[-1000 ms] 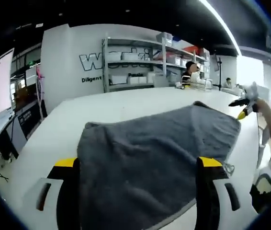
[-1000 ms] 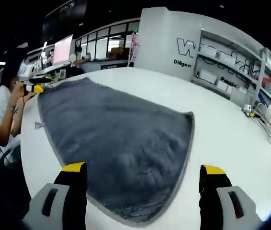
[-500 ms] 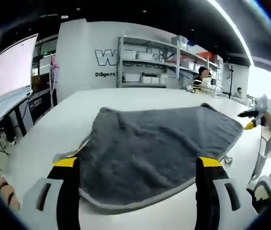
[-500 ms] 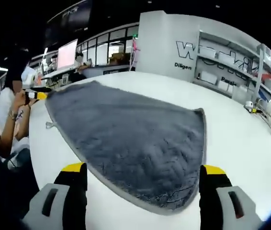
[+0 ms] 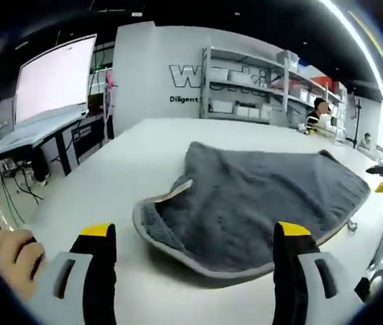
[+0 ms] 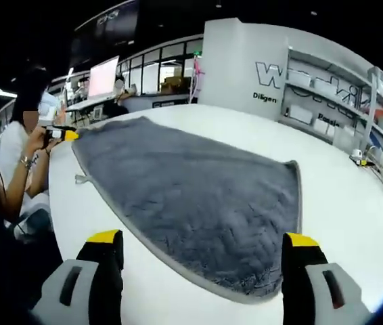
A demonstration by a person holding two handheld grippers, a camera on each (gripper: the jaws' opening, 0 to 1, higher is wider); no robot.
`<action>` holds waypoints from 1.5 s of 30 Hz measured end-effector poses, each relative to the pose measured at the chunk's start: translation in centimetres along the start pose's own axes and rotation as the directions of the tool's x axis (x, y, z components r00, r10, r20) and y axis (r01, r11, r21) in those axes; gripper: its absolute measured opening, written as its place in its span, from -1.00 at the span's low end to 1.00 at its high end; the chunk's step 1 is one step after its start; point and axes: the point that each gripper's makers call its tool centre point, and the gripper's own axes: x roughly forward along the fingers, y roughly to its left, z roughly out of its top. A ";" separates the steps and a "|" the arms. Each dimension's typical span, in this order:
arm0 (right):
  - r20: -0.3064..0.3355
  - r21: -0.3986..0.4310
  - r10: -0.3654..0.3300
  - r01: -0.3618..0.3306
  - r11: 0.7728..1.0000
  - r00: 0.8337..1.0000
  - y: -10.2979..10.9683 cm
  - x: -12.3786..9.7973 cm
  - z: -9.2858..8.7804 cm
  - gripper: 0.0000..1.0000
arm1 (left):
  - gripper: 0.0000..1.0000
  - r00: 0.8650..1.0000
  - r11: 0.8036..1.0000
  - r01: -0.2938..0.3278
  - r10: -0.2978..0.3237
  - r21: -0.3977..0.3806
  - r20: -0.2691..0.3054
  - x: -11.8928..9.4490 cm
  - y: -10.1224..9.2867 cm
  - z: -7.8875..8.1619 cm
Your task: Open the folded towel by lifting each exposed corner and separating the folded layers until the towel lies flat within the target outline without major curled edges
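A grey towel lies spread on the white table. Its near edge is curled up, and a turned-over corner shows a paler underside. My left gripper stands open just short of that edge, with nothing between its fingers. In the right gripper view the towel lies mostly flat, with a small loop tag at its left edge. My right gripper is open, its jaws on either side of the towel's near corner and above it. The left gripper shows at the towel's far left corner.
A person sits at the table's left side in the right gripper view. A hand shows at the lower left of the left gripper view. Shelves with boxes and a screen stand beyond the table.
The left gripper has drawn back from the towel, which filled the gap between its jaws; the towel's edge now lies curled on the table. The right gripper has also backed off slightly.
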 end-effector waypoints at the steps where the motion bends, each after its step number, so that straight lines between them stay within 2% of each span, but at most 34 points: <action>1: 0.001 0.000 0.003 -0.003 1.000 1.000 0.1 0.0 0.0 0.97 | 0.63 1.000 1.000 0.008 -0.008 -0.007 0.006 0.4 0.1 0.0; 3: 0.006 0.005 0.011 -0.011 1.000 1.000 0.2 0.1 0.0 0.94 | 0.36 0.999 0.998 0.035 -0.034 -0.047 0.030 1.3 0.1 0.1; 4: 0.007 0.007 0.018 -0.018 1.000 1.000 0.3 0.1 -0.1 0.88 | 0.12 0.998 0.997 0.048 -0.046 -0.059 0.039 1.6 0.0 0.1; 7: 0.008 0.009 0.033 -0.033 0.999 0.999 0.8 0.1 -0.3 0.80 | -0.43 0.997 0.996 0.041 -0.035 -0.077 0.069 2.3 0.4 0.4; 9: 0.003 0.011 0.034 -0.034 0.999 0.999 0.9 0.2 -0.5 0.80 | -0.57 0.997 0.999 -0.022 0.025 -0.050 0.073 2.6 1.4 0.3; 10: 0.001 0.013 0.033 -0.033 0.999 0.999 0.9 0.2 -0.6 0.80 | -0.68 0.997 0.998 -0.032 0.036 -0.052 0.071 2.7 1.5 0.3; 12: 0.003 0.017 0.035 -0.035 0.999 0.999 1.0 0.1 -0.8 0.80 | -0.92 0.993 0.998 -0.033 0.038 -0.047 0.108 2.5 1.3 0.8; 13: 0.005 0.020 0.037 -0.037 0.999 0.999 1.0 0.1 -0.8 0.79 | -0.94 0.985 0.998 -0.012 0.022 -0.061 0.169 2.3 0.8 1.9; 15: 0.005 0.028 0.037 -0.038 0.999 0.999 0.9 0.1 -0.8 0.78 | -0.94 0.971 0.999 0.023 -0.012 -0.040 0.240 1.9 -0.4 3.3; 17: 0.004 0.025 0.034 -0.034 0.999 0.999 0.9 0.1 -0.8 0.78 | -0.94 0.949 0.997 0.071 -0.062 -0.017 0.308 1.6 -1.9 4.9; 19: 0.008 0.024 0.037 -0.037 0.999 0.999 1.1 0.1 -0.7 0.77 | -0.95 0.925 0.987 0.156 -0.155 0.026 0.347 1.5 -4.3 6.0; 20: 0.010 0.024 0.041 -0.041 0.999 0.999 1.2 0.1 -0.7 0.77 | -0.95 0.921 0.985 0.169 -0.170 0.033 0.352 1.5 -4.7 6.2; 22: 0.011 0.023 0.045 -0.045 0.999 0.999 1.4 0.1 -0.6 0.77 | -0.95 0.892 0.963 0.254 -0.268 0.088 0.364 1.4 -7.8 6.9; 24: 0.008 0.020 0.047 -0.047 0.999 0.999 1.5 0.0 -0.6 0.77 | -0.95 0.864 0.937 0.328 -0.349 0.120 0.362 1.4 -10.5 7.1; 25: 0.007 0.020 0.046 -0.046 0.999 0.999 1.5 0.0 -0.7 0.77 | -0.95 0.849 0.916 0.377 -0.401 0.136 0.345 1.4 -12.2 7.1; 31: 0.004 0.024 0.036 -0.036 0.999 0.999 1.4 -0.5 -0.9 0.77 | -0.95 0.798 0.841 0.489 -0.538 0.231 0.273 1.5 -17.7 6.2; 33: 0.001 0.024 0.034 -0.034 0.999 0.999 1.3 -0.7 -0.9 0.77 | -0.95 0.774 0.800 0.541 -0.594 0.261 0.218 1.5 -19.9 5.3; 37: 0.004 0.031 0.031 -0.032 0.999 0.999 1.3 -0.8 -0.9 0.77 | -0.95 0.737 0.725 0.614 -0.668 0.313 0.102 1.4 -23.1 2.8; 40: 0.002 0.030 0.033 -0.033 0.999 0.999 1.3 -0.8 -1.0 0.77 | -0.95 0.726 0.704 0.636 -0.685 0.316 0.061 1.3 -24.0 1.9; 42: 0.001 0.030 0.033 -0.033 0.999 0.999 1.3 -0.8 -1.0 0.77 | -0.95 0.715 0.678 0.662 -0.699 0.320 0.001 1.2 -24.4 0.8; 45: 0.003 0.030 0.034 -0.034 0.999 0.999 1.4 -0.7 -1.0 0.77 | -0.90 0.725 0.678 0.662 -0.687 0.320 -0.043 1.7 -24.3 -0.1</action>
